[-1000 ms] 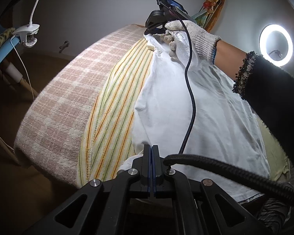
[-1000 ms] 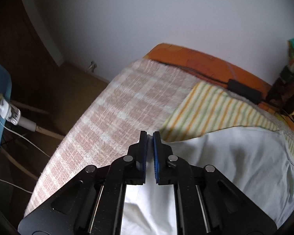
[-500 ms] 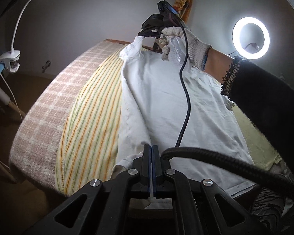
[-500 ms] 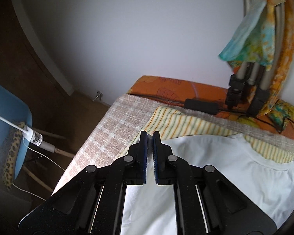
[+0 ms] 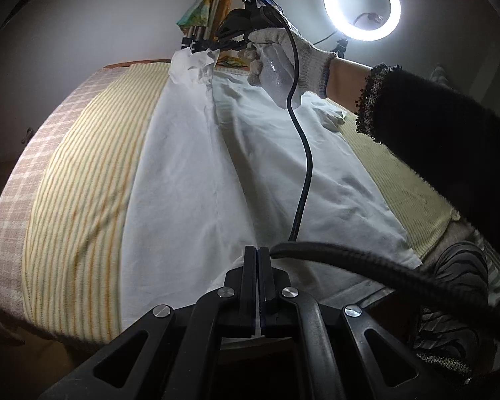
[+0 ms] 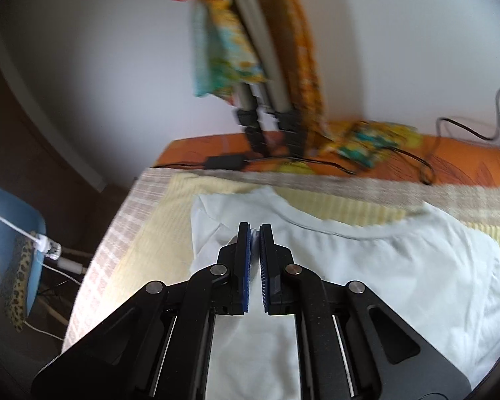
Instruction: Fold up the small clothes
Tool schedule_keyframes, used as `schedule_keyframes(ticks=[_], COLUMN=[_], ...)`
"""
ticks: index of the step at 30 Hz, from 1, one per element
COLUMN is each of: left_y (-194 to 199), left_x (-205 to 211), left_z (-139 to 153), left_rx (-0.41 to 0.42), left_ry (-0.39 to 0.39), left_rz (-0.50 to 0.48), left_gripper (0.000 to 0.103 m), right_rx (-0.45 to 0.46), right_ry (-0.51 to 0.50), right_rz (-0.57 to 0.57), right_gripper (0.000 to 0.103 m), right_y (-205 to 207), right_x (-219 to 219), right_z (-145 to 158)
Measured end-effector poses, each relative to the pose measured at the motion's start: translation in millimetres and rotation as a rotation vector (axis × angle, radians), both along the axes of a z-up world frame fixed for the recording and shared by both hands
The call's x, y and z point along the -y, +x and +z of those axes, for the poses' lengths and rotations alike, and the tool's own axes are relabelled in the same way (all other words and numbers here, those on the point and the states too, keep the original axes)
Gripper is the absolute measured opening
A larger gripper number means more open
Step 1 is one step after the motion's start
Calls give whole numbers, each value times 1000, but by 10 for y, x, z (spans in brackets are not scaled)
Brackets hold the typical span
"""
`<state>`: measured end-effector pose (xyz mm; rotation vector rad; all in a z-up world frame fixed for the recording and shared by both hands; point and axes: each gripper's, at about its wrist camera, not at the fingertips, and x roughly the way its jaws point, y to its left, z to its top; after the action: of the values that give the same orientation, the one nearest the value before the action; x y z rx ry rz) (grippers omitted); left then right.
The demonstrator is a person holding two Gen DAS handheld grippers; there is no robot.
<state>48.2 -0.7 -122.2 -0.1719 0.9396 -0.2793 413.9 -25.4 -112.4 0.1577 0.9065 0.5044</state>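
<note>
A: Left to right, quick. Checked pink blanket [image 5: 26,173] at the left edge, striped yellow towel [image 5: 83,183] on it, white T-shirt [image 5: 216,166] laid lengthwise on the towel.

B: Left gripper [image 5: 257,256]?

A: Jaws pressed together on the near hem of the shirt, cloth pinched between them. Right gripper [image 5: 213,45] at the far end, held by a gloved right hand [image 5: 276,63], clamped on the shoulder or sleeve corner, which is lifted off the towel. Its own camera shows white cloth between the pads [image 6: 246,266].

B: Step?

A: Looks like the first lengthwise fold: the left side edge is raised, both ends gripped.

B: Next?

A: I'd say carry both ends across together toward the shirt's middle, keep the edge taut, lay it flat, then release. Ring light [image 5: 361,1] far right, irrelevant.
</note>
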Motion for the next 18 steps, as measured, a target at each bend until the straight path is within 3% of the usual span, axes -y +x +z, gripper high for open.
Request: schedule_keyframes(ticks=[8,9,11,13,18], left_y=[73,64,59,26,-110], left_x=[185,198,222,238,172], left_z=[-86,-78,-49,-19,29], left_rx=[-38,-40,-33,-19,39], left_ry=[11,10,15,29,79], left_rz=[-53,-64,-79,-90,-89], left_gripper=[0,8,25,28,30], right_rx=[-79,-82,-72,-42,-9], right_ry=[-55,-61,-75,-77,-27], right_rz=[-69,-74,-84,-98,-98], right_gripper=[9,12,39,54,54], right_y=[131,136,134,87,-66], right_x=[233,264,304,345,568], right_z=[-266,-279,-253,-186,41])
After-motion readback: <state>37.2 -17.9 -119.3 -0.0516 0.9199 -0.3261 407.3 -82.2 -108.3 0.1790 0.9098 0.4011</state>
